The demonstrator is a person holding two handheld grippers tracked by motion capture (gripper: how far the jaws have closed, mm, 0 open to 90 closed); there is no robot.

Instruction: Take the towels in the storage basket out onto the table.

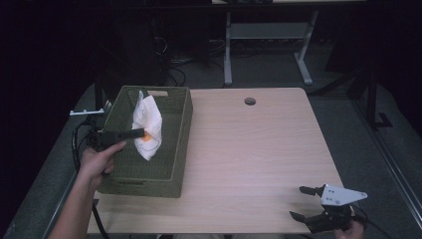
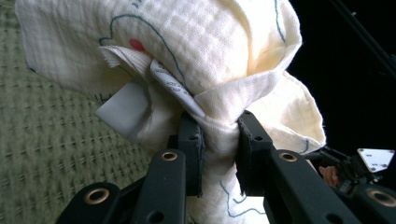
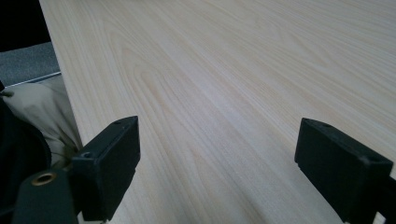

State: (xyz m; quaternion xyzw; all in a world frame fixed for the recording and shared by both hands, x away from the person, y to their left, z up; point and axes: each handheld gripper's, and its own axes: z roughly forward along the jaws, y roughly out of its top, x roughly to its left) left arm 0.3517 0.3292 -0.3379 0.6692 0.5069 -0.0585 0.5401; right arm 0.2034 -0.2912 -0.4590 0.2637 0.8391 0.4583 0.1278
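the left gripper (image 1: 142, 133) is clenched on a cream-white waffle-weave cloth with thin blue line drawing and a small red-orange mark (image 1: 147, 127), its 2 black jaws pinching a gathered fold of the fabric. in the left gripper view the bunched cloth (image 2: 205, 60) bulges above the jaws, and a white sewn-in label (image 2: 122, 108) hangs from it just left of them. the cloth is held up over the olive-green woven rectangular basket (image 1: 177, 149), which stands on the left part of the pale wood-grain table (image 1: 259, 149); whether its lower end touches the basket floor cannot be told. the person's left hand (image 1: 99, 162) holds the gripper from the basket's left side. the right gripper (image 1: 303, 203) sits at the near right corner of the table, well apart from the basket, its jaws released and spread wide with nothing between them; in the right gripper view bare table (image 3: 224, 93) lies between the 2 jaws.
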